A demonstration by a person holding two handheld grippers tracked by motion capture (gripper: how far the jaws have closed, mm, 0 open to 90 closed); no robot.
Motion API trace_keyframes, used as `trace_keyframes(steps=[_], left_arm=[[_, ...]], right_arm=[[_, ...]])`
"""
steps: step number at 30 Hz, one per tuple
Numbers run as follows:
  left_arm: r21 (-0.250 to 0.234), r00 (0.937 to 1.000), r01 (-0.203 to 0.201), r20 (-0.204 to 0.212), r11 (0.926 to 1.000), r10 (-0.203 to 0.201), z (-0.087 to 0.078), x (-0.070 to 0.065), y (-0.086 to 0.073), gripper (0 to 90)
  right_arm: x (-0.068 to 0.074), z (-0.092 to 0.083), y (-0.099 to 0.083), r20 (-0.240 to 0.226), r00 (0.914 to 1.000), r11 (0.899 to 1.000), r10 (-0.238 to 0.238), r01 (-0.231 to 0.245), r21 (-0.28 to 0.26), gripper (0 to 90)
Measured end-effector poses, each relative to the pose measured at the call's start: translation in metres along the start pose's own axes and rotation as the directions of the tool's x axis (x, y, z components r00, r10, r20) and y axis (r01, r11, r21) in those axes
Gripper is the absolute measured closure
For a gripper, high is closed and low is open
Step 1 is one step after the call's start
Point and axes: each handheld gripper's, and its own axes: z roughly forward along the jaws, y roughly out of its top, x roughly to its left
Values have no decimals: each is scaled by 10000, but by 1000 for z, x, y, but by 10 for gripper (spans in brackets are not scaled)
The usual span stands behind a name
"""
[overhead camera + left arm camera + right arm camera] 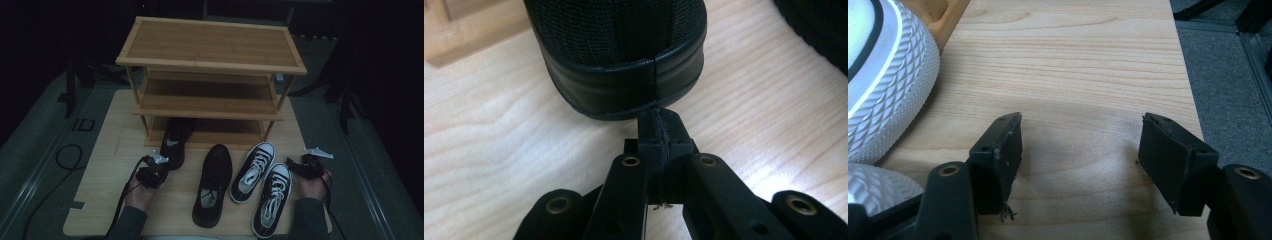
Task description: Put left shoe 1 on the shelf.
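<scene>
A black trainer with a white logo (175,141) lies with its toe on the lowest shelf of a wooden shoe rack (210,65) and its heel (624,60) out on the table. My left gripper (162,162) is right behind that heel. In the left gripper view its jaws (659,127) are shut, pads pressed together with nothing between them, and the tips touch the heel's sole edge. My right gripper (299,164) rests at the table's right side. There it stands open (1080,122) over bare wood, beside a sneaker's white toe cap (883,75).
A plain black shoe (213,185) lies mid-table. Two black-and-white canvas sneakers (252,171) (272,199) lie to its right. The light wooden table (110,150) ends at grey carpet (1228,75) on the right. A cable (65,157) loops on the floor at left.
</scene>
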Motion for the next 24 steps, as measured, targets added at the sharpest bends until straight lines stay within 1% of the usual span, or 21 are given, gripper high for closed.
trace_keyframes(steps=[3,5,9,11,13,16,18,20,24], left_arm=[[-6,9997,-214,-96,9998,214,1,-4,4,898],[73,9991,-349,-242,9994,351,2,-5,7,899],[-42,9991,-258,-328,9997,256,1,-3,7,898],[-109,9976,-207,-664,9997,199,1,-1,9,897],[-146,9979,-142,-631,9998,132,1,2,10,897],[-161,9968,-194,-774,9997,181,3,3,13,897],[-177,9965,-194,-818,9997,179,6,4,16,897],[-170,9952,-188,-968,9997,171,8,6,20,897],[-163,9939,-84,-1099,9998,66,16,10,29,897]], right_arm=[[0,0,0,3,10000,10000,-4,4,3,337],[0,0,0,2,10000,10000,0,0,3,337],[0,0,0,2,10000,10000,0,0,2,337],[0,0,0,1,10000,10000,1,-1,1,337],[0,0,0,1,10000,10000,0,0,1,337],[0,0,0,3,10000,10000,-1,1,3,337],[0,0,0,2,10000,10000,0,0,1,337],[0,0,0,3,10000,10000,-1,1,1,337],[0,0,0,2,10000,10000,-8,8,-2,337]])
